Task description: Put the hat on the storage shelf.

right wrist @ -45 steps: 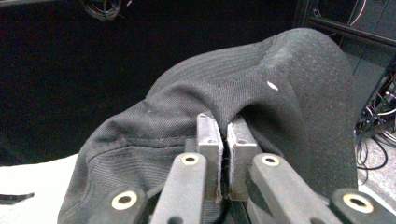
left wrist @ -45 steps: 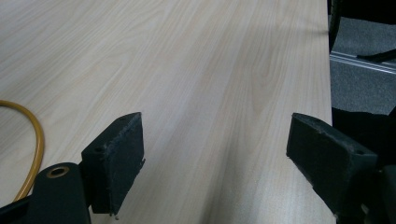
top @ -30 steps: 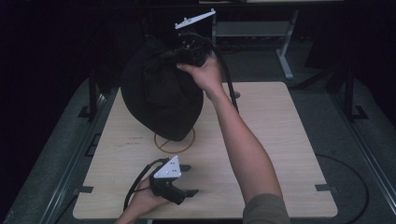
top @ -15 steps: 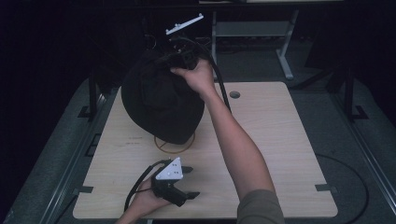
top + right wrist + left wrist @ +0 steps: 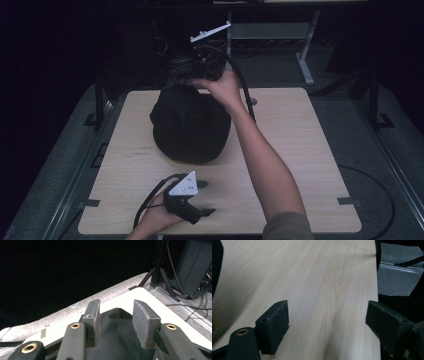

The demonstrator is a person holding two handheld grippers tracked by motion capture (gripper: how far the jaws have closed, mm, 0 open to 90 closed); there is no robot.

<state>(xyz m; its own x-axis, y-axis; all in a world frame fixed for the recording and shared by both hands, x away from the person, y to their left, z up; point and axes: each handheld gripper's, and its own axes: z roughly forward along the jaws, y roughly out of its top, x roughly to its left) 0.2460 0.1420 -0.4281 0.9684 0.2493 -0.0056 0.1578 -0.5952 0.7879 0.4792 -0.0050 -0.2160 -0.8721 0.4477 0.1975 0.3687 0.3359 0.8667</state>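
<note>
My right gripper [image 5: 116,326] hovers at the table's [image 5: 300,135] far edge, fingers part-open astride a fold of the black cap [image 5: 190,125] — whether pinching, I cannot tell; left gripper [image 5: 197,210] rests near me, fingers wide, empty

The room is very dark; a light wooden table [image 5: 300,150] sits on a grey carpet floor [image 5: 390,165]; far behind it stands a white metal frame [image 5: 300,47]; a thin black cable [image 5: 385,197] curves on the floor at right.
</note>
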